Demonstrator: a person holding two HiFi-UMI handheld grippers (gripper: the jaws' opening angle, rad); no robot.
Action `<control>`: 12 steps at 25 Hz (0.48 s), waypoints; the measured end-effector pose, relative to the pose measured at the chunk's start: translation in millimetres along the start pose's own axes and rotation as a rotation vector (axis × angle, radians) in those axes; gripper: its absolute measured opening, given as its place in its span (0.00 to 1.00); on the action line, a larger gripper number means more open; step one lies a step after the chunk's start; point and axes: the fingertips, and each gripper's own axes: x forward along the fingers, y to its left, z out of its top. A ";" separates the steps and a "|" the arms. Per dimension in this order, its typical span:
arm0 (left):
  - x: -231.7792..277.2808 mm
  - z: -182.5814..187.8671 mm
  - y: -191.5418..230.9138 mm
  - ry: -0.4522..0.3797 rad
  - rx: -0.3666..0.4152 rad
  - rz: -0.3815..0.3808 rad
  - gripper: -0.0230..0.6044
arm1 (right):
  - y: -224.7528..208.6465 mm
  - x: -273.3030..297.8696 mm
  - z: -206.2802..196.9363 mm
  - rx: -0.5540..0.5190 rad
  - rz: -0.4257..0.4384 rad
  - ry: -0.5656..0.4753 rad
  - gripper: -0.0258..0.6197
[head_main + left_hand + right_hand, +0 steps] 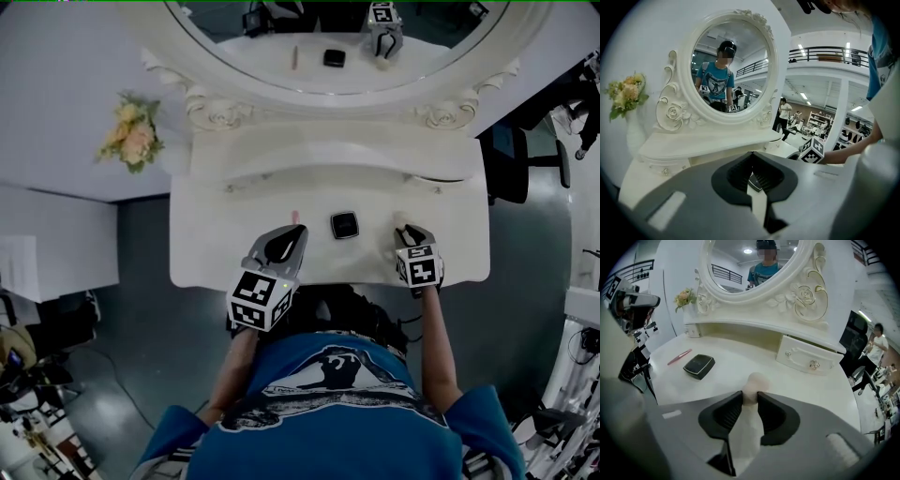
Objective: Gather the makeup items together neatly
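A pale pink makeup sponge (757, 380) stands on the white dressing table (234, 262), and my right gripper (750, 399) is shut on it, the pads pinching its waist while its round top pokes out beyond them. A black square compact (699, 365) lies to the left of it, at the table's middle (345, 225). Further left lies a thin pink pencil (679, 356), just beyond the tips of my left gripper (298, 228). In the left gripper view that gripper (750, 157) is shut with nothing between its jaws.
A raised shelf with a small knobbed drawer (806, 357) runs along the back of the table under an oval mirror (729, 70). A vase of flowers (131, 136) stands at the far left. The table's front edge is right under both grippers.
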 end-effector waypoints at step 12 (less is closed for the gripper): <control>-25.1 -6.9 23.2 -0.012 -0.010 0.046 0.07 | 0.8 -21.8 11.7 0.118 -0.034 -0.074 0.32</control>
